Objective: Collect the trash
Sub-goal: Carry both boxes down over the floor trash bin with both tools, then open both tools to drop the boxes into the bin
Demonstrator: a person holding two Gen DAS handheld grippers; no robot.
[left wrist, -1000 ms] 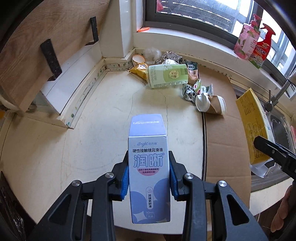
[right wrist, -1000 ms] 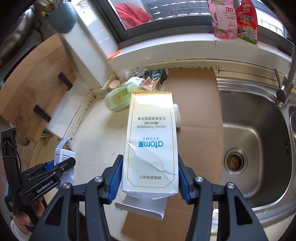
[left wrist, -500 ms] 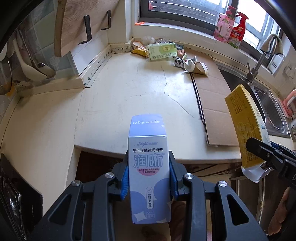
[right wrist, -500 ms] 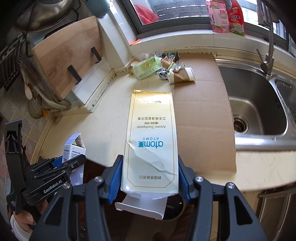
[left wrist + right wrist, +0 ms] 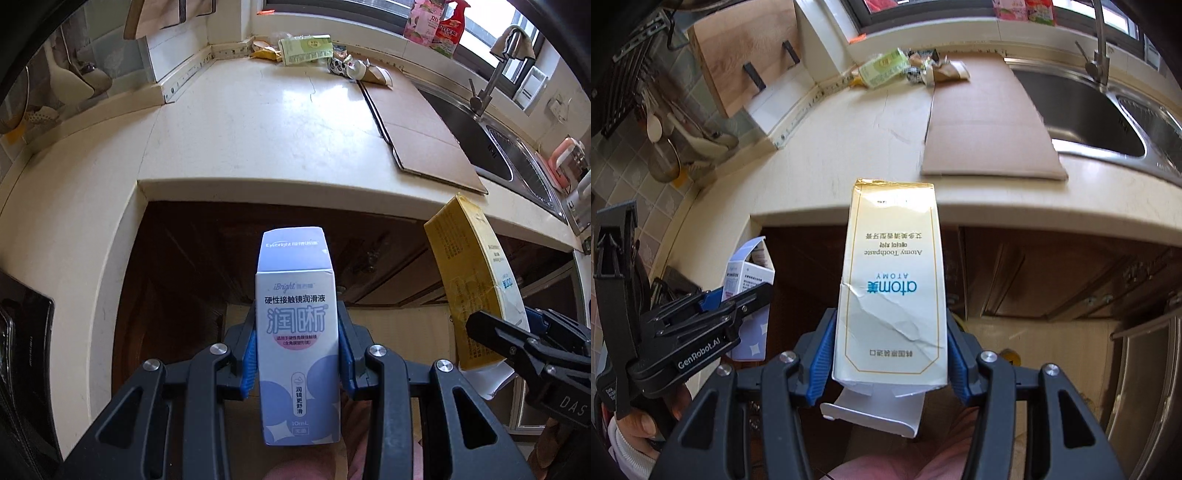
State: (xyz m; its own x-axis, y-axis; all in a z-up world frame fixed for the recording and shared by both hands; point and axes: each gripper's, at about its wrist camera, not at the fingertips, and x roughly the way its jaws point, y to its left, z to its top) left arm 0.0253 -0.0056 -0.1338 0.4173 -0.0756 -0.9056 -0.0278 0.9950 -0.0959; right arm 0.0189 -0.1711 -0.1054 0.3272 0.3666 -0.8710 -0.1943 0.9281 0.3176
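Observation:
My left gripper is shut on a small lilac and white eye-drop box, held upright in front of the counter's edge. My right gripper is shut on a crumpled white and gold toothpaste box with an open torn flap at its lower end. Each gripper shows in the other's view: the toothpaste box at the right of the left wrist view, the eye-drop box at the left of the right wrist view. More trash lies in the far corner of the counter: a green pack, wrappers, a paper cup.
A flat sheet of cardboard lies on the counter beside the steel sink. Dark wooden cabinet doors stand below the counter's edge. A wooden board and hanging utensils are at the left. Spray bottles stand on the windowsill.
Both grippers have drawn back from the counter and sunk below its front edge, each carrying its box. The trash pile and sink now look farther away; cabinet doors have come into view.

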